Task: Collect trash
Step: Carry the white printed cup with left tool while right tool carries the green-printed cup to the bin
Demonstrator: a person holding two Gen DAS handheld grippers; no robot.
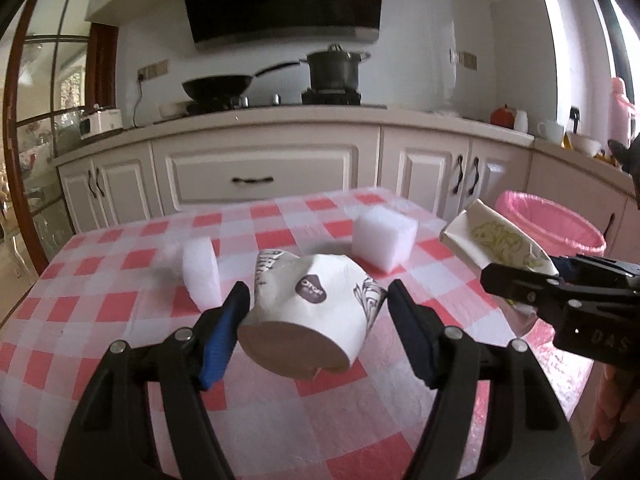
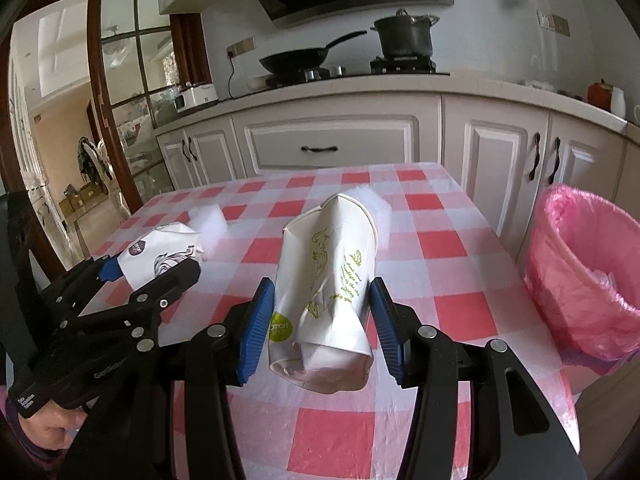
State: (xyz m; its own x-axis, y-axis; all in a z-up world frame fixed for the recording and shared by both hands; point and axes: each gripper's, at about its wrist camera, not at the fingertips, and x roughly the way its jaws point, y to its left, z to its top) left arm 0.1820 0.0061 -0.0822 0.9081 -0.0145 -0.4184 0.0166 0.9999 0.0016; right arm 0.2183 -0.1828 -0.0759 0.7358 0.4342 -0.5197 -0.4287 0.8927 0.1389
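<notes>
Paper trash in both tongs. L gripper (image 1: 314,312) is clamping a crushed white cup w/ brown logo (image 1: 308,312) sideways, base toward the cam, lifted over the red-and-white checked tablecloth (image 1: 120,304). R gripper (image 2: 322,320) is squeezing a crumpled cup w/ green print (image 2: 326,288) btwn its blue pads (image 2: 256,332), also above the table. Two white foam blocks (image 1: 384,240) are sitting on the cloth beyond. Pink-lined bin (image 2: 588,276) is standing just beside the table's right edge.

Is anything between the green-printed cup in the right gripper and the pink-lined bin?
Nothing visible. The crushed green-printed cup sits in the right gripper; the pink-lined bin stands open beside the table's edge, with only bare checked tablecloth between.
</notes>
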